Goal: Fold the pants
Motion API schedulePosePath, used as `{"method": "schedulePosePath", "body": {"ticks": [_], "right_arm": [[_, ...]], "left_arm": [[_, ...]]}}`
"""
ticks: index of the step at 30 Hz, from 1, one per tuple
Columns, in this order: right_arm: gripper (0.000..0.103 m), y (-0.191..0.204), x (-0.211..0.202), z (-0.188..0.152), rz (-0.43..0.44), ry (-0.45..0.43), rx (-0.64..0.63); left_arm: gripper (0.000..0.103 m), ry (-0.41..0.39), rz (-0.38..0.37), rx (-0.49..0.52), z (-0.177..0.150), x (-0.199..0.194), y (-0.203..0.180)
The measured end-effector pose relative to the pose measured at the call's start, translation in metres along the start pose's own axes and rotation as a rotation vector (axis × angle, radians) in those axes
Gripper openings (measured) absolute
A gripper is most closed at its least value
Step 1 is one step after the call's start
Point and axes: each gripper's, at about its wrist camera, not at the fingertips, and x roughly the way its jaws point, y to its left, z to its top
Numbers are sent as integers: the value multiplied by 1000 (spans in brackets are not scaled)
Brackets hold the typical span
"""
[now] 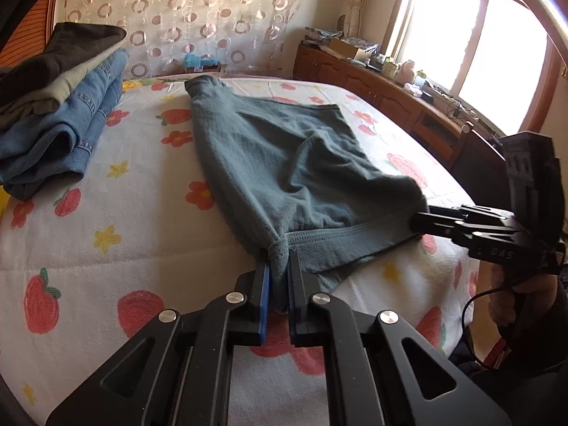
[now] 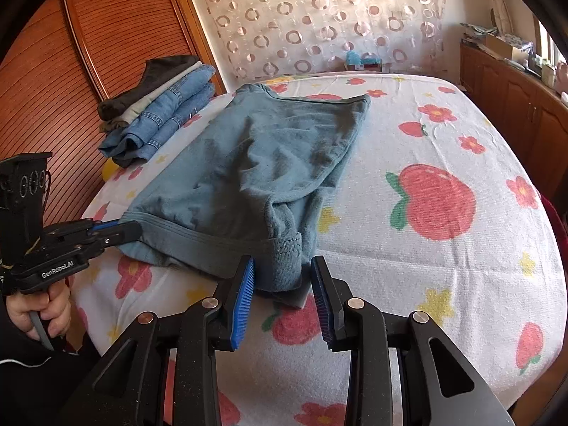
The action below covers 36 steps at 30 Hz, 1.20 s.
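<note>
At the far left of the bed [image 2: 443,277], against the wooden wardrobe [image 2: 53,81], a stack of folded clothes [image 2: 159,117] is sitting, jeans under grey and dark pieces, well apart from the work.

Next comes the left gripper [image 1: 278,269]. Its jaws are pinching nearly closed on one end of the waistband [image 1: 340,238], with a bunched corner of cloth squeezed between the blue pads. The right wrist view is showing the same tool at the waistband's left end.

The pants [image 2: 255,163], a teal pair already doubled over, are lying flat on the flowered sheet. Their long axis is running away from both grippers toward the patterned curtain [image 2: 319,17], while the waistband is stretching crosswise along the near edge between the two tools.

At the waistband's right end the right gripper [image 2: 282,284] is standing with its jaws parted wider than the cloth, one pad on each side of the hanging corner. In its own view the pads are not pressing it; in the left wrist view its tips are reaching the fabric, so a firm hold cannot be confirmed.

Both arms are equally near the waistband. The coming move likely means carrying that edge forward over the legs, and nothing is lying in that path. A sideboard [image 1: 390,88] and a window [image 1: 472,39] are standing off to the right.
</note>
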Motion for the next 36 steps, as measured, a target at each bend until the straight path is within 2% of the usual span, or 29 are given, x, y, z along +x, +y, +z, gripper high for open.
{"method": "schedulePosePath", "body": {"ticks": [4,8,11,14,23,24,25,30,36], "right_arm": [[34,-2,0,2,-4,-3,14],[34,4,-2,2,-28,-19,-8],[39,4,-3,1,-30,-34,-2],[40,1,-5,1,-22,-46,11],[40,7,7,-2,-25,3,-22],[37,9,8,-3,-26,5,-31],[21,9,9,-2,-10,10,-32],[16,5,1,1,36,-15,-26],[16,-5,-38,8,85,-89,-2]], "left_arm": [[9,-12,-5,0,1,-5,1],[9,8,2,-12,-2,0,5],[9,26,11,-10,-5,5,6],[9,36,14,-16,-7,8,8],[9,39,9,-8,-9,8,8],[8,38,10,-1,-9,8,7],[8,34,9,7,-8,6,5],[8,-28,-26,18,2,-18,-4],[8,-102,-81,38,19,-54,-21]]}}
